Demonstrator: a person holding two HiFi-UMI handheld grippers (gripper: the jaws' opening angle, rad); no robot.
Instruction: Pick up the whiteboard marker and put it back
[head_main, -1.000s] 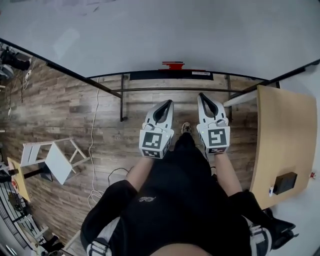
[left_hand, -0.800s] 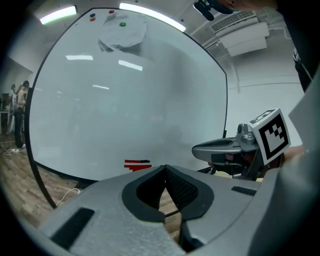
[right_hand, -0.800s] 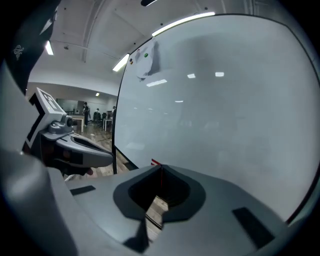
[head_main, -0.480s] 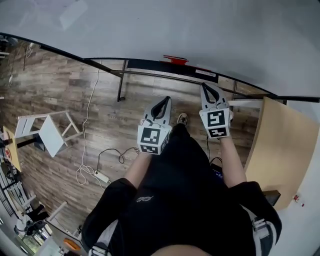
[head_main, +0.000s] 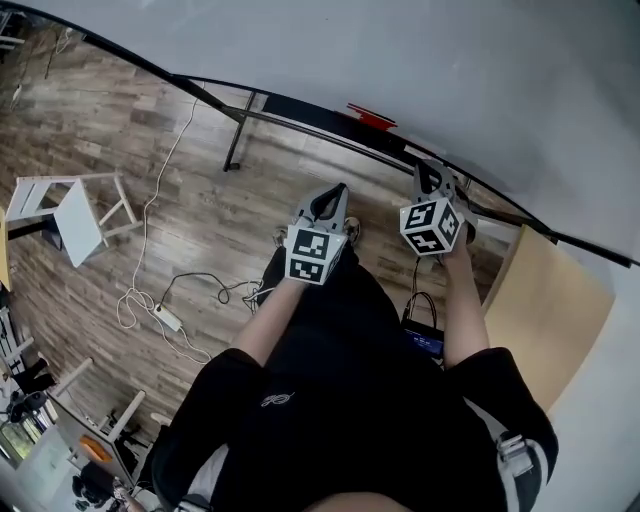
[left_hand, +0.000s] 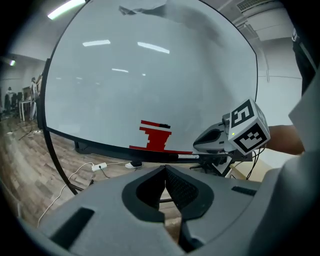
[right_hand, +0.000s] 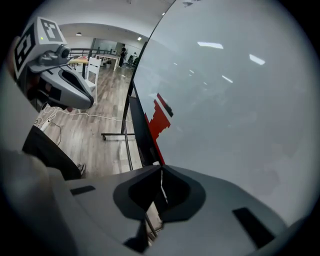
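Pale-barrelled and dark at one end, the whiteboard marker (left_hand: 187, 156) lies flat in the black tray (left_hand: 100, 147) along the bottom edge of the whiteboard (left_hand: 150, 75), right of centre in the left gripper view. Just to its left a red stepped block (left_hand: 156, 137), perhaps an eraser, rests on the same tray against the board.

Neither tool has the marker. The left gripper (left_hand: 165, 169) has its jaws closed pad to pad with nothing between them. The right gripper (right_hand: 161, 170) shows only a hairline slit between its pads, also empty. Both are held clear of the tray.

I'd judge that the marker sits where it belongs, but these pictures cannot say whether it was picked up and returned or the pick-up has not begun. If it has not, the reach, the grasp, the lift and the putting back are all left.

The left gripper view is the only one that shows the marker plainly. It also shows the right gripper from the side at right of frame, near the tray end. In the right gripper view the tray is a steep dark band at centre, with no marker I can pick out. Only the head view shows the room below: the wood floor (head_main: 180, 200), a white power strip (head_main: 165, 318) and a tan table (head_main: 545, 300) at lower right.
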